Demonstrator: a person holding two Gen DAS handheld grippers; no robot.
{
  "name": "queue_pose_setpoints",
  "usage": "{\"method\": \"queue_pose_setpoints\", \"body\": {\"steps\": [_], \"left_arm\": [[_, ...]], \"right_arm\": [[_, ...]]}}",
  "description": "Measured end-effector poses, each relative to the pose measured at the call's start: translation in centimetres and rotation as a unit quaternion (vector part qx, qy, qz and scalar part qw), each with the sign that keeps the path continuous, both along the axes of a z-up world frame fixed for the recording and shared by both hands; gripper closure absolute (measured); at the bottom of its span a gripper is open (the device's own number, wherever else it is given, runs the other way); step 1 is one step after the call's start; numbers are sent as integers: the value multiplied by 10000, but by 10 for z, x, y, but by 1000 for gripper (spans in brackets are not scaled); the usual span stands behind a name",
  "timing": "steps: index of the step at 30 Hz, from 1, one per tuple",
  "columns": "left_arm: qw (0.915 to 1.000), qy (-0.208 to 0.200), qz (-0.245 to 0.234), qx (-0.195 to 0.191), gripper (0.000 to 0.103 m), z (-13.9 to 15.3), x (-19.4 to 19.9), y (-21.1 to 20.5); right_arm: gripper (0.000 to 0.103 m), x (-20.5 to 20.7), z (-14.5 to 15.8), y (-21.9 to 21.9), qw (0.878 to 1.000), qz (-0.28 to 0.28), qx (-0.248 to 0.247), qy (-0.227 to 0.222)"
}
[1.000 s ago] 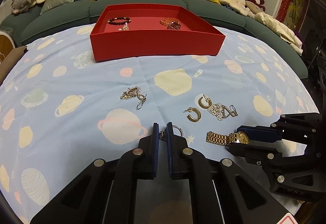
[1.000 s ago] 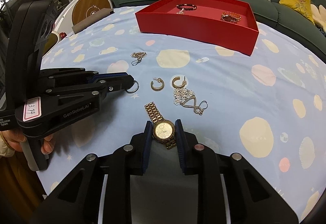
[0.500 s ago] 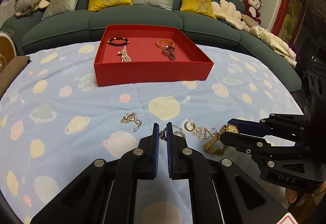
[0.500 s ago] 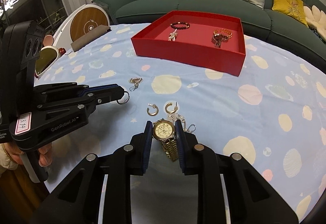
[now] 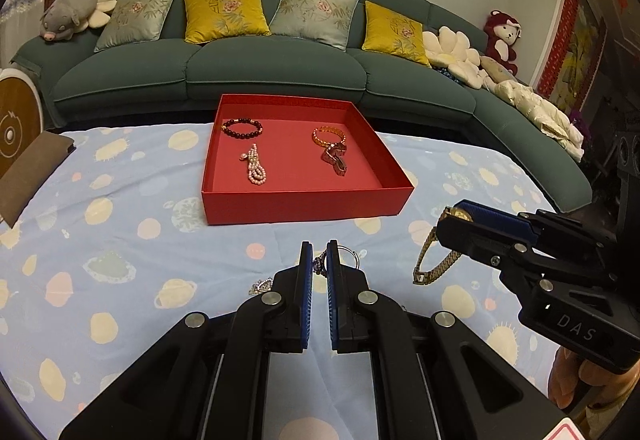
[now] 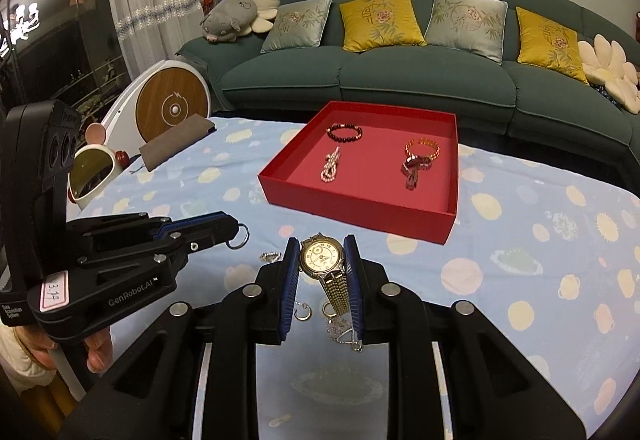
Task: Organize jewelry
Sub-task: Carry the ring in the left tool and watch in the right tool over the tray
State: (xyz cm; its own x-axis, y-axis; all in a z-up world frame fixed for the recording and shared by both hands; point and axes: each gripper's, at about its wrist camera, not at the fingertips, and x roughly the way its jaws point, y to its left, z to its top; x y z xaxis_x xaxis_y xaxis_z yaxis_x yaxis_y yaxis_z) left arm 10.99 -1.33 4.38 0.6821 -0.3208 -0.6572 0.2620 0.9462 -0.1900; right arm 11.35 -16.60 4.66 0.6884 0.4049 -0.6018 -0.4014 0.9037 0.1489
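My left gripper (image 5: 319,254) is shut on a silver ring piece (image 5: 347,255), held above the blue cloth; it also shows in the right wrist view (image 6: 234,232). My right gripper (image 6: 322,250) is shut on a gold watch (image 6: 322,258) whose band hangs down; the watch also shows in the left wrist view (image 5: 434,260). The red tray (image 5: 304,201) ahead holds a dark bead bracelet (image 5: 242,127), a pearl piece (image 5: 255,168), an orange bracelet (image 5: 329,135) and a dark red piece (image 5: 335,157).
Hoop earrings (image 6: 303,311) and a silver chain (image 6: 340,332) lie on the cloth under my right gripper; a small silver piece (image 5: 262,286) lies left of my left gripper. A green sofa (image 5: 280,71) stands behind the table. A brown pouch (image 6: 176,141) lies at the left edge.
Both grippers have lifted off the cloth with their pieces and moved toward the red tray. The watch now hangs in the air.
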Motion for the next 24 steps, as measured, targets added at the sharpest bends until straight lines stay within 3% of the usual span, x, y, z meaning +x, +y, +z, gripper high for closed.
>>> {"method": "queue_pose_setpoints", "body": {"steps": [14, 19, 24], "left_arm": [[9992, -265, 277, -74, 98, 40, 31, 8], [9984, -376, 424, -6, 98, 48, 58, 20], [9973, -175, 697, -163, 98, 38, 99, 37]], "right_arm": [[81, 44, 34, 1, 9981, -382, 417, -232], [81, 71, 32, -1, 9977, -516, 390, -180], [81, 107, 20, -6, 9960, -714, 533, 83]]}}
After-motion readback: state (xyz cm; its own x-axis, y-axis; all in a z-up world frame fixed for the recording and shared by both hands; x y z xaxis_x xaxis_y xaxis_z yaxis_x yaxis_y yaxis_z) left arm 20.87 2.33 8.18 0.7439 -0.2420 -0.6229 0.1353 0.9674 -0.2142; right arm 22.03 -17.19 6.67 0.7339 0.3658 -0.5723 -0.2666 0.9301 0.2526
